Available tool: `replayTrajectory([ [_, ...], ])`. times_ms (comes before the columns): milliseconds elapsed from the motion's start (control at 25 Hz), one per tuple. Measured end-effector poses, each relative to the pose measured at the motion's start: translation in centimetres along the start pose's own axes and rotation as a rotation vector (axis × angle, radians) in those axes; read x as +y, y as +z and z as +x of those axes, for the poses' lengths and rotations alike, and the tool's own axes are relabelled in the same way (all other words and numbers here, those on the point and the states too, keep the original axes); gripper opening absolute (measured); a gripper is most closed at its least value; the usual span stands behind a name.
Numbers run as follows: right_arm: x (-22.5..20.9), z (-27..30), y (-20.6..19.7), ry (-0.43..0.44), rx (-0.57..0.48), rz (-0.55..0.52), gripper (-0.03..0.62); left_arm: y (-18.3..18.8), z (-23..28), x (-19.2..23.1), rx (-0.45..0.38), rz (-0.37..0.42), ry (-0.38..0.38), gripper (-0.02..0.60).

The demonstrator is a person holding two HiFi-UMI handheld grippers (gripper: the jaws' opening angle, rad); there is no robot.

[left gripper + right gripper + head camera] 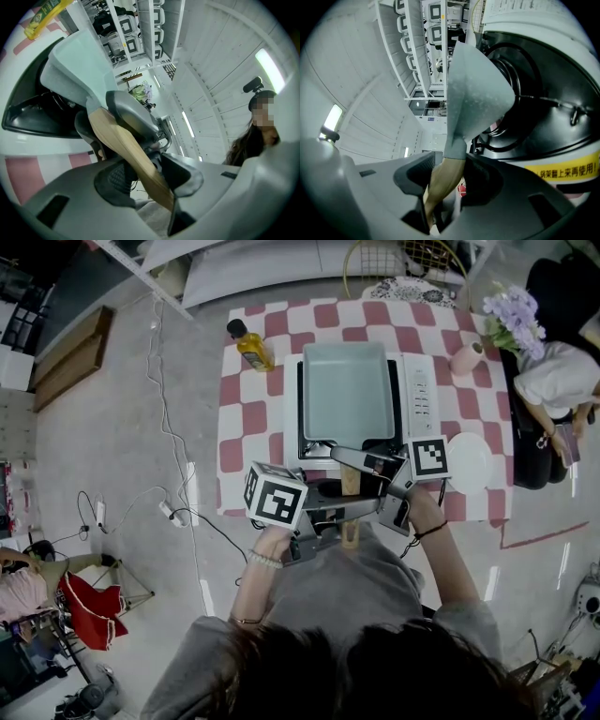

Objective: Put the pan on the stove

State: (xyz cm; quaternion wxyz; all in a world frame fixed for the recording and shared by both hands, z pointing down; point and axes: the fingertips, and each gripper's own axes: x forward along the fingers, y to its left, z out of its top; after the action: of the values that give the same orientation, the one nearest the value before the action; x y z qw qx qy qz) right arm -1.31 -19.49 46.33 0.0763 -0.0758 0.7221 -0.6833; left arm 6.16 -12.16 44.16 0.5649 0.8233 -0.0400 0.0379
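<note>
A pale green rectangular pan lies over the black top of a white tabletop stove; I cannot tell if it rests on the burner. Its wooden handle sticks out toward me past the table edge. My right gripper is shut on the handle close to the pan. My left gripper is shut on it nearer the free end. In the left gripper view the handle runs between the pads of the left gripper. In the right gripper view the pan rises above the right gripper, by the burner.
The table has a red-and-white checked cloth. A yellow oil bottle stands left of the stove, a pink cup and a white plate to its right. Purple flowers and a seated person are at far right. Cables lie on the floor.
</note>
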Motion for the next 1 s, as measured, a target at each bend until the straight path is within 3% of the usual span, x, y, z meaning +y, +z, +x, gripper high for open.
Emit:
replayTrajectory([
  [1000, -0.7, 0.0, -0.7, 0.034, -0.022, -0.085, 0.189, -1.8, 0.1, 1.5, 0.057, 0.038, 0.028, 0.173],
])
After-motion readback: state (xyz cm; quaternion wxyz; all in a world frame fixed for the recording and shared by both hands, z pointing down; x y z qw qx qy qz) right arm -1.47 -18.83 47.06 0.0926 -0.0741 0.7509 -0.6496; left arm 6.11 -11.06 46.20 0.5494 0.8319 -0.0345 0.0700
